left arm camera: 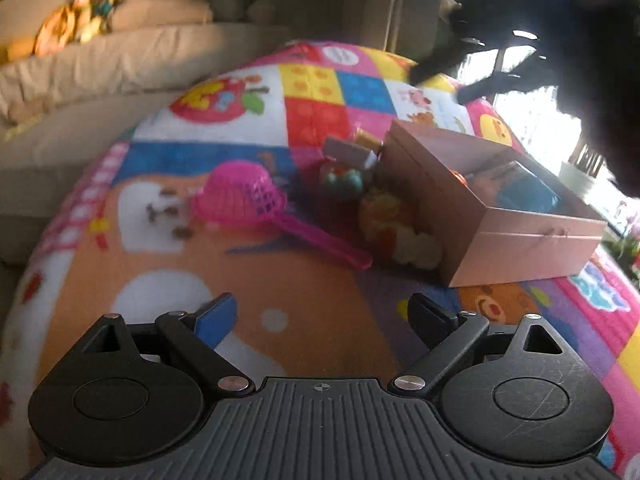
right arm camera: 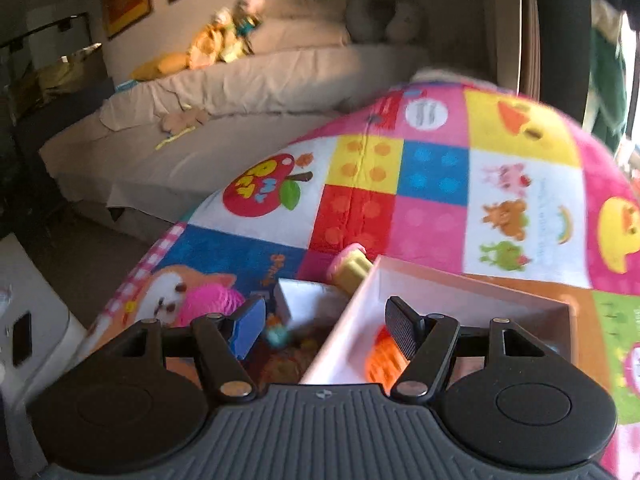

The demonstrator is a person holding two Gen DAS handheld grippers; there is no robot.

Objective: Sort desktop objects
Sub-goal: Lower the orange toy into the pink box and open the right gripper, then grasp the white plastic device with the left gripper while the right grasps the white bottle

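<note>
Across the patterned mat, loose toys lie clustered left of the pink box at frame centre, both left gripper and right gripper spread and empty: between picks, likely; next needs one toy singled out, maybe the pink scoop.

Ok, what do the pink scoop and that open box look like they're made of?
The pink scoop looks like moulded plastic: bright, slightly translucent, with a slotted grid in its bowl. The open box looks like matte cardboard or thin board: flat, dull pinkish-brown walls with crisp folded edges. Blur leaves that open.
</note>
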